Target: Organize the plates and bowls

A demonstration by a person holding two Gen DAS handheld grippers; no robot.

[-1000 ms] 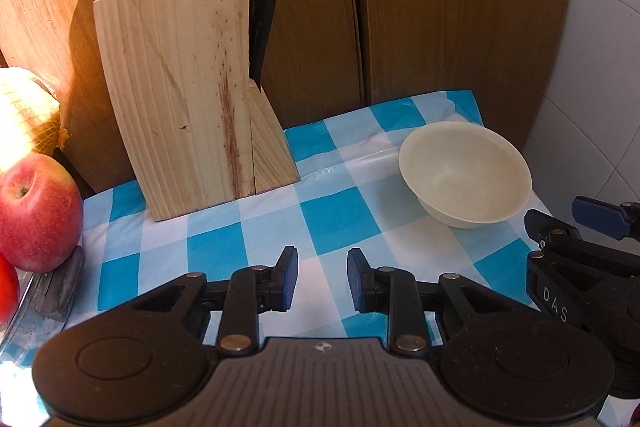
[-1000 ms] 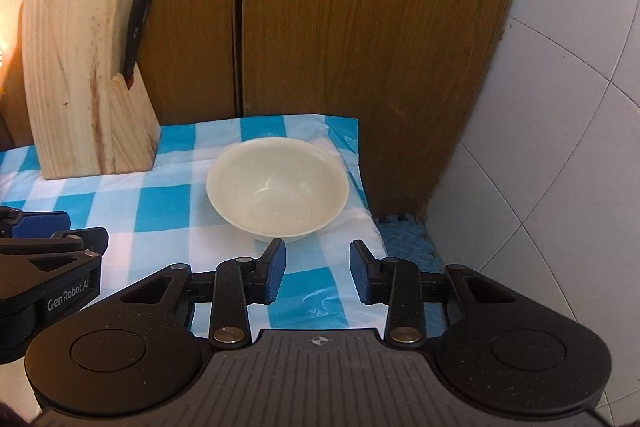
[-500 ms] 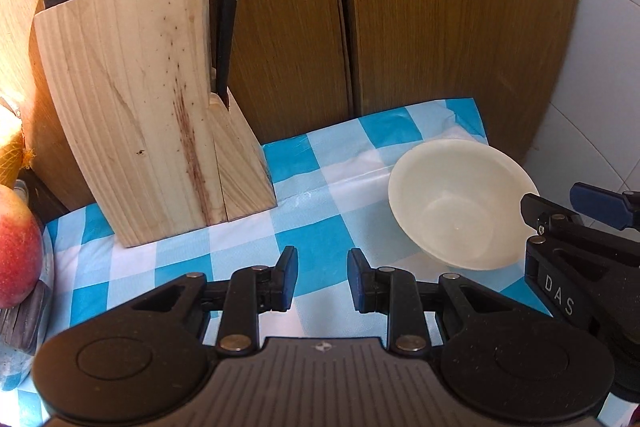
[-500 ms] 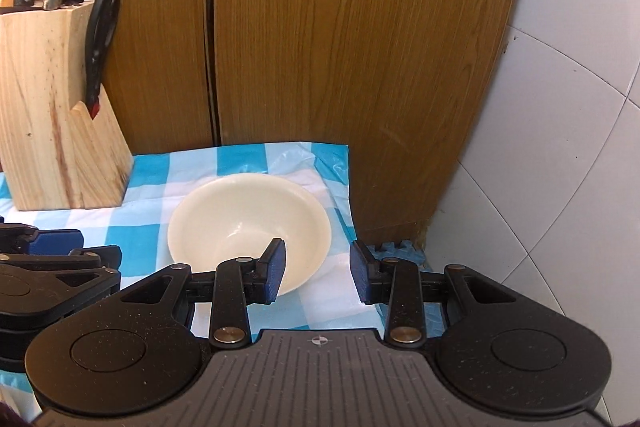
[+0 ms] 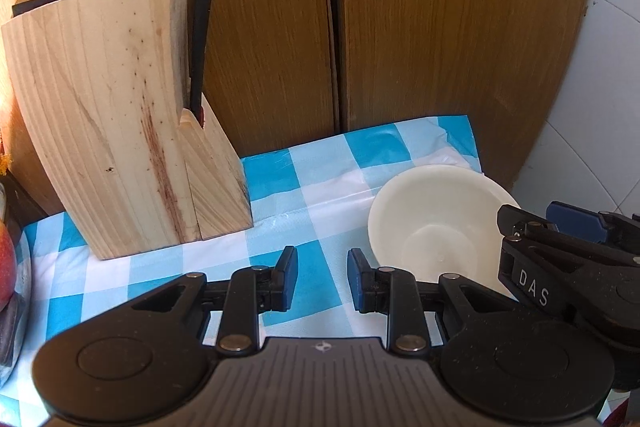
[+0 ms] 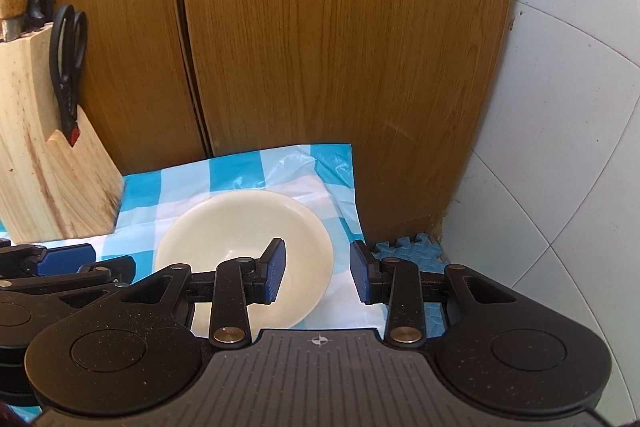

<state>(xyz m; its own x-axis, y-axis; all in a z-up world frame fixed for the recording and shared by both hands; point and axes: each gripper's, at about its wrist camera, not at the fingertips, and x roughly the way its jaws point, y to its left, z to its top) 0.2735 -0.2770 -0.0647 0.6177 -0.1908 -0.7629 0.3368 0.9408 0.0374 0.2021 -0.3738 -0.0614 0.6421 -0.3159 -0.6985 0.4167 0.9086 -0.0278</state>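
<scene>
A cream bowl point(image 6: 256, 227) stands upright and empty on the blue-and-white checked cloth point(image 5: 312, 195), near the table's right end; it also shows in the left wrist view point(image 5: 432, 211). My right gripper point(image 6: 318, 273) is open, its left finger over the bowl's inside and its right finger outside the rim, which lies between them. My left gripper point(image 5: 322, 277) is open and empty over the cloth, left of the bowl. The right gripper shows at the right of the left wrist view point(image 5: 560, 259).
A wooden knife block point(image 5: 116, 131) with knives and scissors stands at the left by the wooden doors point(image 6: 340, 47). A red apple point(image 5: 6, 263) lies at the far left edge. A white tiled wall point(image 6: 560, 147) and blue foam mat point(image 6: 408, 247) lie right of the table.
Both grippers have moved forward and to the right. The right gripper has come down onto the bowl's right rim. The bowl has not moved.
</scene>
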